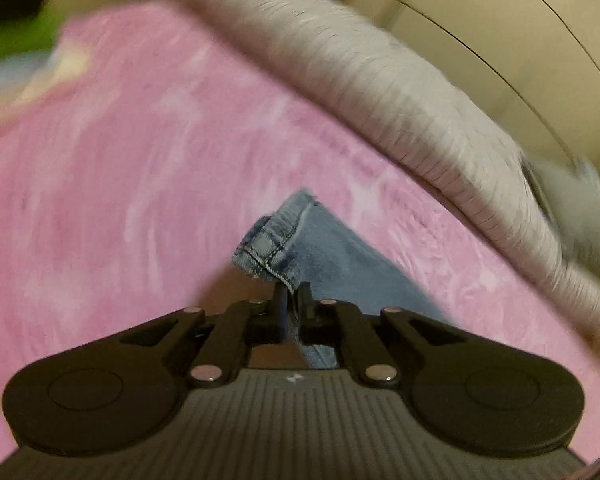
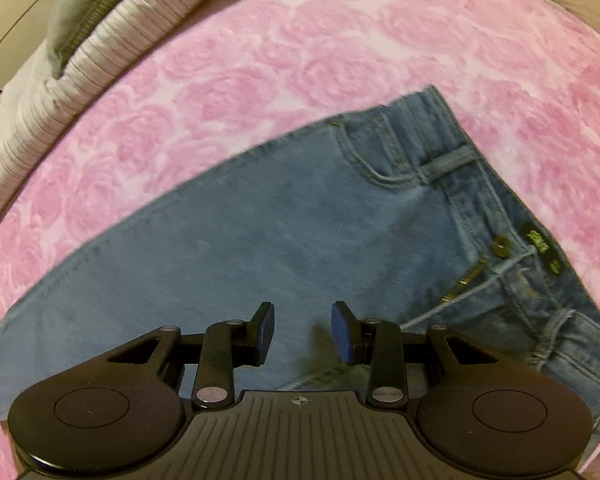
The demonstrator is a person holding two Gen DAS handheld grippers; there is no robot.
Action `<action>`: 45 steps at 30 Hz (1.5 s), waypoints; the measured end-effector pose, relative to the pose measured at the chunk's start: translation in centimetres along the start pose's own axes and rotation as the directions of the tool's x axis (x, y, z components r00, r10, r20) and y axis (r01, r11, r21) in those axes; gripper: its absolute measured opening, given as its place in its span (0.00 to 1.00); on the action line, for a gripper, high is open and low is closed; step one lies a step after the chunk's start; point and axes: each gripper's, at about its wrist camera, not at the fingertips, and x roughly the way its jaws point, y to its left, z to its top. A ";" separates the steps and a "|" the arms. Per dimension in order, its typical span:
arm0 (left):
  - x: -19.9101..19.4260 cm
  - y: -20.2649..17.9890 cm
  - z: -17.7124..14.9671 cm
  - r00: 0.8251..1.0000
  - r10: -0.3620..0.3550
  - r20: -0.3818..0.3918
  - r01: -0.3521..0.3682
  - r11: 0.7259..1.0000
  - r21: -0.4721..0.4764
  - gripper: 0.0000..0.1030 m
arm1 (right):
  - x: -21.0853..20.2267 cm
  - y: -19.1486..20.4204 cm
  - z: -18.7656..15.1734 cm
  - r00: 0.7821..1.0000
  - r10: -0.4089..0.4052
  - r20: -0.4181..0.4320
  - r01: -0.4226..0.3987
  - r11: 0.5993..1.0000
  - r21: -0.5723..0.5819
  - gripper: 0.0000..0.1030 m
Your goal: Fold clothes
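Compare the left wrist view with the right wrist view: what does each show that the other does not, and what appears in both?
Only the left wrist view shows the left gripper shut on the hem of a trouser leg, plus a blurred green patch in the far corner.

Only the right wrist view shows the right gripper open above the jeans, with nothing between its fingers, and the waistband, button and zip.

Both show blue denim, the pink rose-patterned blanket and a grey ribbed garment at its edge.

Each hand-held gripper point(image 2: 303, 332) is black, with round side discs, silver pivot pins, a grey ribbed base plate and blue pads point(image 2: 342, 338).
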 end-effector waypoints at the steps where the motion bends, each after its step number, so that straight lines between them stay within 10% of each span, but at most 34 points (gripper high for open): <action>1: 0.7 0.0 0.9 1.000 -0.004 -0.017 0.005 0.997 0.076 0.03 | 0.0 0.6 -0.2 1.000 0.002 0.005 -0.002 1.000 -0.002 0.35; 7: 6.9 0.8 -1.6 0.976 0.139 -0.169 -0.096 0.966 0.241 0.09 | 0.0 2.2 -2.5 1.000 -0.007 -0.005 0.007 1.000 -0.010 0.35; 15: 3.1 5.8 -3.0 0.938 0.325 -0.119 -0.331 0.943 -0.039 0.09 | -4.3 -2.5 -5.5 0.991 -0.130 0.036 0.127 0.988 0.084 0.35; 22: -3.6 3.2 -9.2 0.955 0.146 -0.260 -0.151 0.989 0.000 0.09 | -5.7 -8.8 -8.9 0.974 -0.225 -0.005 0.224 0.966 0.132 0.35; 30: -8.8 -10.1 -21.2 0.875 -0.143 -0.463 0.166 0.986 0.008 0.09 | -6.9 -14.2 -10.4 0.983 -0.181 0.007 0.180 0.982 0.057 0.35; 45: -12.4 -30.9 -32.2 0.846 -0.167 -0.506 0.240 0.967 0.082 0.09 | -6.0 -24.7 -1.0 0.994 0.111 -0.022 -0.113 0.971 -0.213 0.34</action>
